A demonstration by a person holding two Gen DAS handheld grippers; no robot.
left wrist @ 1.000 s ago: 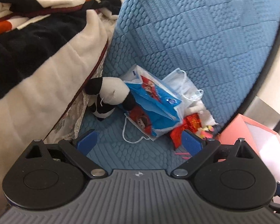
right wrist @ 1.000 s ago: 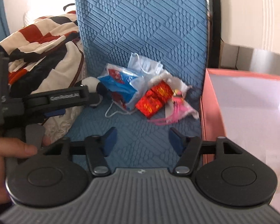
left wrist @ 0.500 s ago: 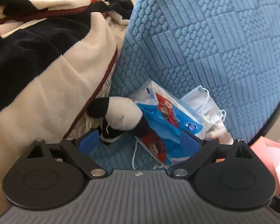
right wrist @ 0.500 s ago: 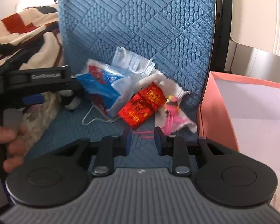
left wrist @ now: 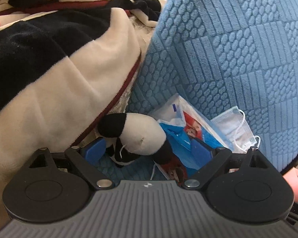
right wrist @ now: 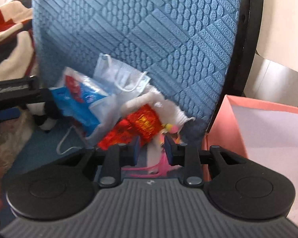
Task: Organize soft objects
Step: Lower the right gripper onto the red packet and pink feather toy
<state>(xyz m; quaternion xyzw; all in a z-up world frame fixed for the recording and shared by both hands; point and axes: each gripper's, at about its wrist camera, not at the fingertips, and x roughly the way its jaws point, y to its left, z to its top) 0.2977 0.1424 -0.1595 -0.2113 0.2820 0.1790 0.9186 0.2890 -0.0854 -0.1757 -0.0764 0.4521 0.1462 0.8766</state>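
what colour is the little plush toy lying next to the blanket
Black and white: the plush toy has a white body with black ends. It shows best in the left wrist view.

Blue quilted chair (right wrist: 168, 39) w/ black frame, striped blanket (left wrist: 49, 69) beside, pale wall (right wrist: 284, 10), daylight

Both grippers closed in: left gripper (left wrist: 148, 151) around plush toy (left wrist: 137, 136), right gripper (right wrist: 151, 148) narrowed.

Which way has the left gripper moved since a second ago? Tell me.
Yes. The left gripper has closed in on the black-and-white plush toy, which now sits between its open fingers against the fixed blue chair back.
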